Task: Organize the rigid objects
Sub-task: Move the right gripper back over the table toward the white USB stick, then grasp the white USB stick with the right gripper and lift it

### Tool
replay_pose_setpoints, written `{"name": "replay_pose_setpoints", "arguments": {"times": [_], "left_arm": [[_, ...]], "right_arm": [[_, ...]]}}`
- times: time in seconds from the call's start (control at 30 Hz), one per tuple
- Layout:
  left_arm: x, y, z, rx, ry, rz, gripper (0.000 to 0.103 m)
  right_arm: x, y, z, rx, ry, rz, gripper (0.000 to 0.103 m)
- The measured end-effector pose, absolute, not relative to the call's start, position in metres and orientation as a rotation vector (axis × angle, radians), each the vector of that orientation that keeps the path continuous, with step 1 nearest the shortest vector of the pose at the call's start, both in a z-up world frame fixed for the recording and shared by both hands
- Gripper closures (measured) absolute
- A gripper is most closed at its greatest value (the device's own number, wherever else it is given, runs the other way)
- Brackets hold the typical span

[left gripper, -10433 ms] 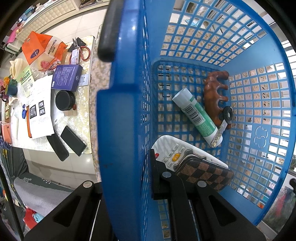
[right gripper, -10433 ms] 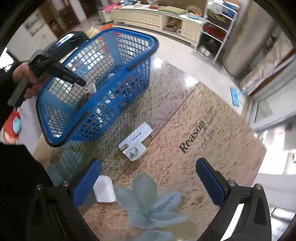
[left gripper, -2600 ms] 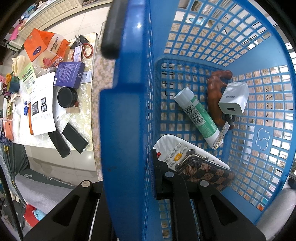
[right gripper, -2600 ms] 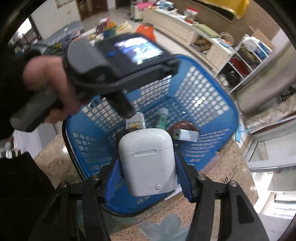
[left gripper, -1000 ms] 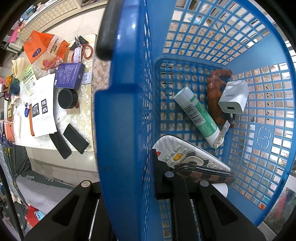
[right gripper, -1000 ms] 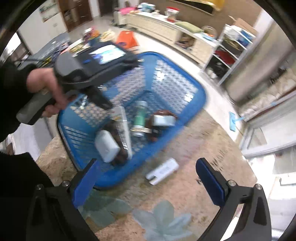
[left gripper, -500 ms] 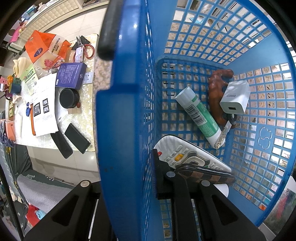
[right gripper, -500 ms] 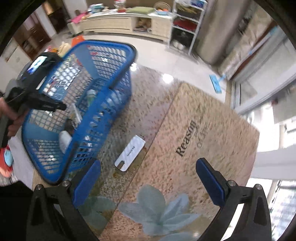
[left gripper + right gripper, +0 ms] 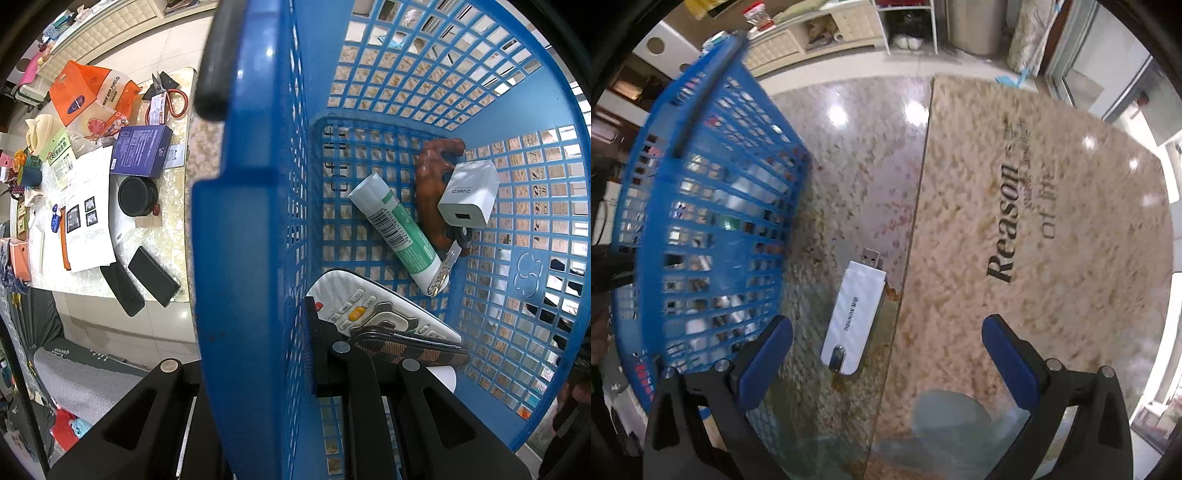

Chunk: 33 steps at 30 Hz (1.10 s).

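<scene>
Right gripper [image 9: 886, 354] hung wide and empty over the bench [image 9: 1015, 184], blue pads spread, and the white USB stick [image 9: 854, 318] lay flat between them, plug end pointing away, just beside the blue basket [image 9: 701, 229]. It looked like the last loose piece out there. Left gripper [image 9: 280, 354] was clamped tight on the basket wall, one finger outside, one inside. Plenty was already in: the green-and-white tube [image 9: 399, 230], the brown wooden piece [image 9: 430, 192] with the white charger [image 9: 467, 195] resting on it, the remote [image 9: 373, 314] and a checkered wallet [image 9: 410, 349]. By my read, nearly done; only the stick was left to bring in.
</scene>
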State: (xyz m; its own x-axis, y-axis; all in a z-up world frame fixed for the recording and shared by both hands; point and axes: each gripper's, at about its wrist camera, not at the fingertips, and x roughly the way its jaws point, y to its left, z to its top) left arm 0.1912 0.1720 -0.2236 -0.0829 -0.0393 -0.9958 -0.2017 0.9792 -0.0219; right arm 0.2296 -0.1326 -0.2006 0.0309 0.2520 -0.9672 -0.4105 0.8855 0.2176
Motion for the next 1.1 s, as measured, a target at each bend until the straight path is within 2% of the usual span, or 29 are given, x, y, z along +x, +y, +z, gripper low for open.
{"name": "replay_pose_setpoints", "arguments": {"times": [0.2, 0.57, 0.67, 0.87, 0.9, 0.93, 1.1], "left_arm": [[0.19, 0.172, -0.222, -0.185, 1.641, 0.133, 0.087], [0.189, 0.171, -0.219, -0.182, 1.634, 0.133, 0.087], [0.189, 0.171, -0.219, -0.184, 1.631, 0.128, 0.087], [0.189, 0.172, -0.218, -0.179, 1.633, 0.134, 0.087], [0.189, 0.171, -0.218, -0.178, 1.634, 0.135, 0.087], [0.189, 0.171, -0.218, -0.178, 1.634, 0.134, 0.087], [0.189, 0.17, -0.219, -0.178, 1.634, 0.134, 0.087]], "right_arm": [[0.236, -0.136, -0.231, -0.061, 1.523, 0.474, 0.0], [0.235, -0.102, -0.241, -0.25, 1.521, 0.327, 0.0], [0.223, -0.097, -0.247, -0.286, 1.508, 0.33, 0.006], [0.199, -0.11, -0.229, -0.354, 1.485, 0.377, 0.038], [0.198, -0.112, -0.225, -0.354, 1.485, 0.381, 0.053], [0.198, -0.115, -0.221, -0.349, 1.483, 0.387, 0.075], [0.191, -0.123, -0.224, -0.351, 1.498, 0.411, 0.075]]}}
